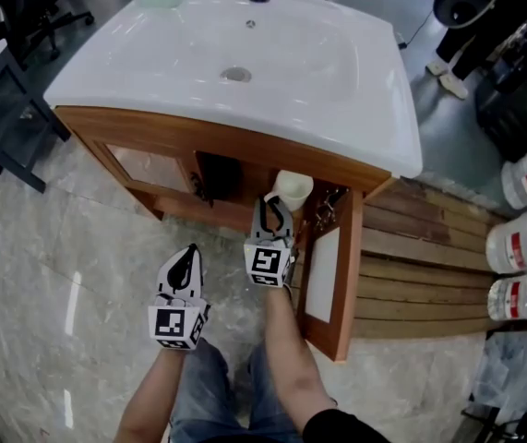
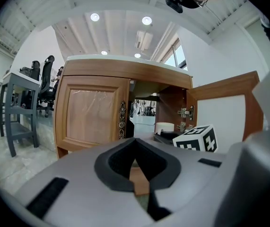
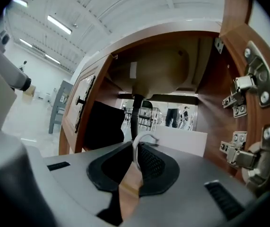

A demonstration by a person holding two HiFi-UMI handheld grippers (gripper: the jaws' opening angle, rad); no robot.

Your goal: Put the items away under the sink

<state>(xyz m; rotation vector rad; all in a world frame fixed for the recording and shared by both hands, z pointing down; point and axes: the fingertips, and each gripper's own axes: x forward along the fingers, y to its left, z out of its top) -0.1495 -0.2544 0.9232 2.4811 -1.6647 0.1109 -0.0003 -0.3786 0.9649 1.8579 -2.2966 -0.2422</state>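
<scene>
A wooden sink cabinet (image 1: 245, 146) stands under a white basin (image 1: 235, 53), its right door (image 1: 332, 275) swung open and its left door (image 1: 148, 167) closed. My right gripper (image 1: 277, 201) reaches into the opening, shut on the thin white handle (image 3: 144, 138) of a white round container (image 1: 293, 189). The container's pale body (image 3: 177, 141) shows just beyond the jaws, inside the cabinet. A dark item (image 3: 104, 124) and the drain pipe (image 3: 135, 112) lie deeper in. My left gripper (image 1: 189, 250) hangs lower left over the floor, shut and holding nothing. From it I see the container (image 2: 164, 126) past the right gripper's marker cube (image 2: 197, 140).
Door hinges (image 3: 241, 96) sit close on the right of the opening. A slatted wooden platform (image 1: 420, 266) and large water bottles (image 1: 526, 247) lie to the right. A dark desk frame (image 1: 5, 109) stands at the left. A person (image 1: 471, 17) stands at the far right.
</scene>
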